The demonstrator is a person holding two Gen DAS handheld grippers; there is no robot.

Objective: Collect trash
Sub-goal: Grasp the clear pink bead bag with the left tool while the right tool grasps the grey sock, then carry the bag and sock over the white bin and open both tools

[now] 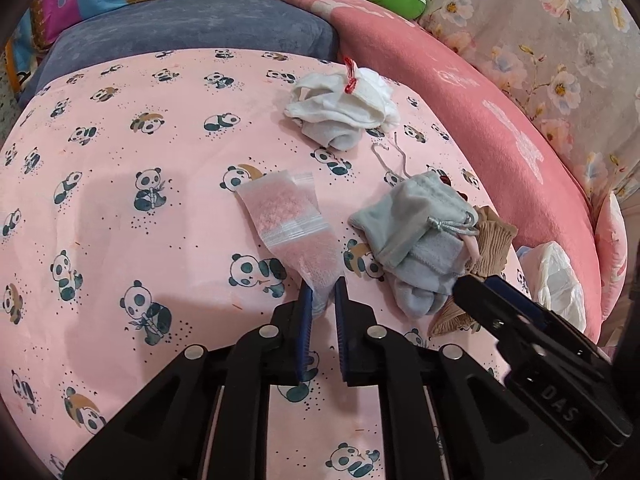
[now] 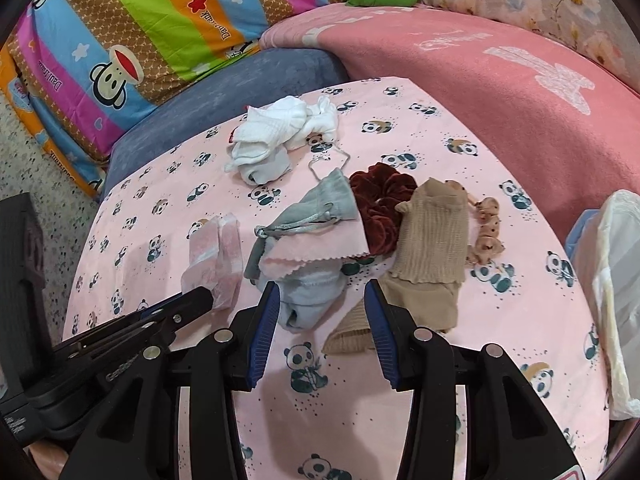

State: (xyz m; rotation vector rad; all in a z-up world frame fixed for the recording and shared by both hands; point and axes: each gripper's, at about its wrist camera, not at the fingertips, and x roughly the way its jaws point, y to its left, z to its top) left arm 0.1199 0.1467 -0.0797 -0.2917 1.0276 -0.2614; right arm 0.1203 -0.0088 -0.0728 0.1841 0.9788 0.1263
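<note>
Left gripper [image 1: 323,292] clenched on zip bag [image 1: 290,224] at frame centre, right gripper [image 2: 320,300] released over grey socks [image 2: 304,280], bare panda cloth [image 1: 120,220] left, one white bundle [image 1: 340,108] upper centre, one trash bag [image 2: 616,300] at right edge.

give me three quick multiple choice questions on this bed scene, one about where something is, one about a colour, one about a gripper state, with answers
1. Where does the dark red scrunchie lie?
A. between the grey drawstring pouch and the tan ribbed sock
B. on the green pillow
C. inside the white plastic bag

2. What colour is the bundle of socks at the far end of the panda sheet?
A. black
B. white
C. yellow

3. How does the left gripper stand?
A. wide open over bare sheet
B. out of view
C. closed on the end of the clear zip bag

Answers: 1 A, right wrist view shows it touching both. 2 B, plainly white. 3 C, the bag's end sits pinched between its blue pads.
</note>
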